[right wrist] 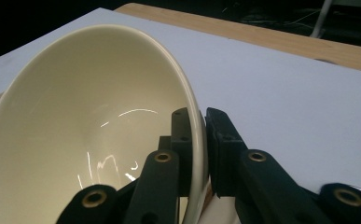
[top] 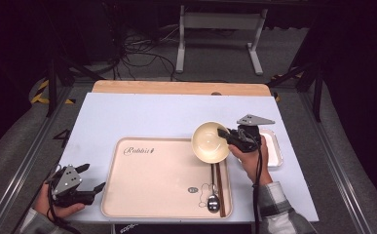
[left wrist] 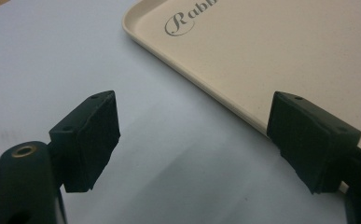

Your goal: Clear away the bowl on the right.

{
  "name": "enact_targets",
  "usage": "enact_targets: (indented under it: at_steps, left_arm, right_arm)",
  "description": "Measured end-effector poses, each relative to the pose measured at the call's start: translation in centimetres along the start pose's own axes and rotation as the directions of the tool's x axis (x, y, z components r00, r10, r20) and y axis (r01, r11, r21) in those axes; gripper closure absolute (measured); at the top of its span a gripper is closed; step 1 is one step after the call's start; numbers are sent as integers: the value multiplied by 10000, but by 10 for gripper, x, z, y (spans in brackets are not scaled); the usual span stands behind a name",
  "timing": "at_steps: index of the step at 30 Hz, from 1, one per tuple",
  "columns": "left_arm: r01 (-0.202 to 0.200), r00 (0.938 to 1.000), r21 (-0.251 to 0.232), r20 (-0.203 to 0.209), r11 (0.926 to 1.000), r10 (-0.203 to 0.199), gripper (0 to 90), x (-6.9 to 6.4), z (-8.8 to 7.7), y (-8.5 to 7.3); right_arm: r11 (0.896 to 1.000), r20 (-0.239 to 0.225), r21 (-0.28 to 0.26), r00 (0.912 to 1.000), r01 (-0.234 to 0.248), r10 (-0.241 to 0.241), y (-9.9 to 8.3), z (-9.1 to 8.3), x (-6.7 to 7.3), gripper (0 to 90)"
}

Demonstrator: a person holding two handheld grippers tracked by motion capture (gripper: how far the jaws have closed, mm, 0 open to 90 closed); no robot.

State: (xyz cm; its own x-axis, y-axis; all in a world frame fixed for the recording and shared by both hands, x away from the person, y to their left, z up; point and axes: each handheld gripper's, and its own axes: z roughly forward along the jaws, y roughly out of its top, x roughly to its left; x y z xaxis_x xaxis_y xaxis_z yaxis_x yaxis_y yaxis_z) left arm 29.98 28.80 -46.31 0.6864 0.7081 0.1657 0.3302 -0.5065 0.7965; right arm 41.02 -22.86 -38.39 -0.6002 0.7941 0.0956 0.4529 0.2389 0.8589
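My right gripper is shut on the rim of a cream bowl, which hangs tilted over the beige tray's far right corner. In the right gripper view one pad lies inside the cream bowl and the other outside, the right gripper pinching the wall. My left gripper rests low at the table's front left, beside the tray's left edge. Its jaws stand wide apart in the left gripper view, the left gripper holding nothing above the white table sheet, with the tray just beyond.
A spoon and dark chopsticks lie along the tray's right side. A small white rectangular dish sits on the table right of the bowl. A wooden board edges the table's far side.
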Motion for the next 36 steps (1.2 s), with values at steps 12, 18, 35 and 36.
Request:
enact_targets:
  at_steps: [12,18,35,36]
  left_arm:
    - [15,10000,-82,38,10000,-14,180,-1,-1,0]
    - [1,10000,-115,55,9999,-1,180,-1,-2,1]
    - [-18,10000,-46,75,10000,18,178,-1,-2,0]
    - [-37,10000,-45,73,10000,37,178,-1,-2,0]
  right_arm:
    - [9933,-432,1152,9990,-15,66,2,57,23,820]
    - [9865,-487,1606,9980,-320,403,1,79,26,818]
    - [9772,-191,2056,9981,-529,580,1,96,29,831]
    - [9764,-199,2093,9980,-538,593,1,96,29,827]
